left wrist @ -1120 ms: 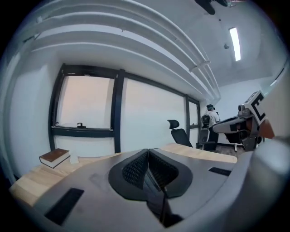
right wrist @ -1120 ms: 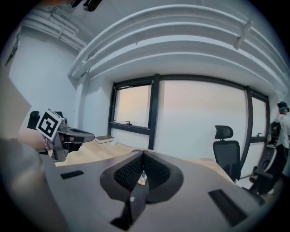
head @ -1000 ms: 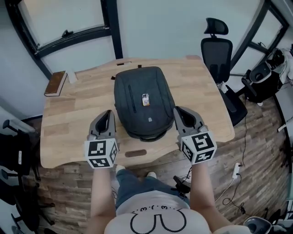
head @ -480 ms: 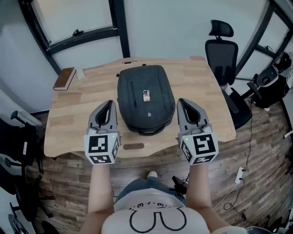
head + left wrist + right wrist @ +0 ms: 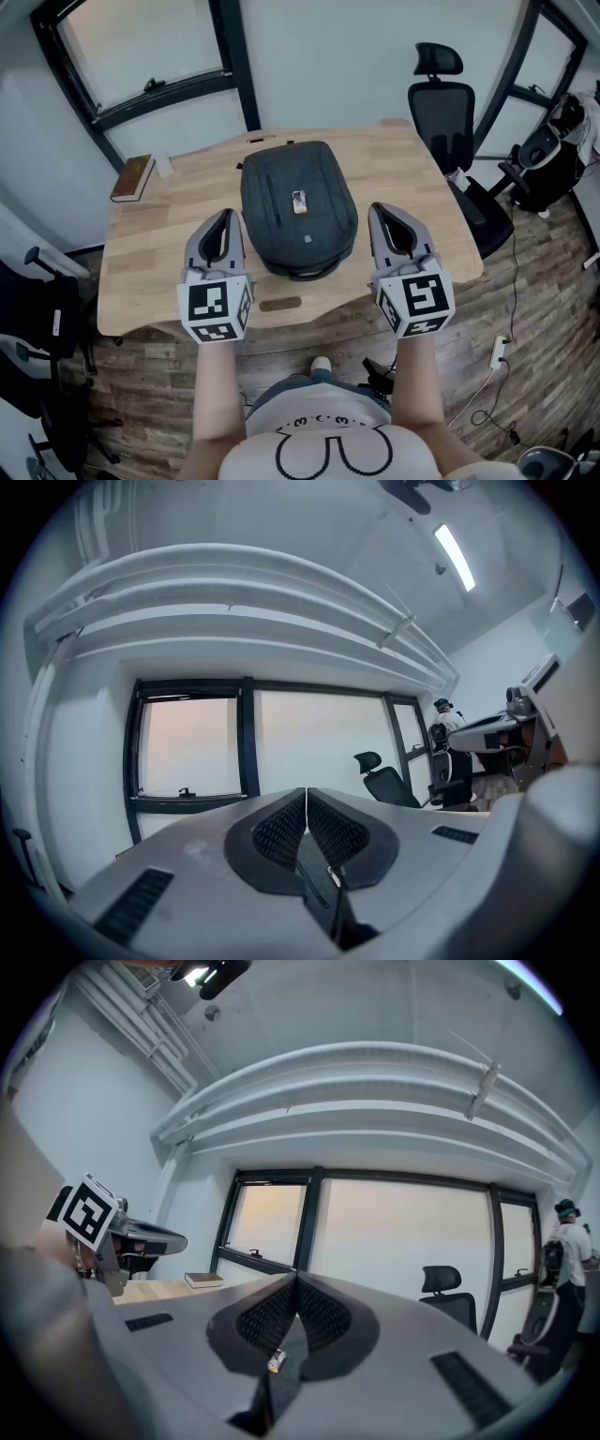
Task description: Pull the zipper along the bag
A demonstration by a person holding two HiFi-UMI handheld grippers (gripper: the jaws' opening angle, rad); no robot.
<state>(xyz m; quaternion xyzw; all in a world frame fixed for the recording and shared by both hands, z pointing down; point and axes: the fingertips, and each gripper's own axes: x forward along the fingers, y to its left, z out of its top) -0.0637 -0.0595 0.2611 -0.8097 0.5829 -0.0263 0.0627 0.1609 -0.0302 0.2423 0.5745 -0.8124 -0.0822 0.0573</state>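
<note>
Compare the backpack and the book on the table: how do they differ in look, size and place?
The backpack is dark grey; the book is brown. The backpack is bulky and rounded, far larger than the thin, rectangular book. The backpack lies mid-table in front of the person; the book sits near the far left corner. Both lie flat on the wooden table, untouched.
</note>
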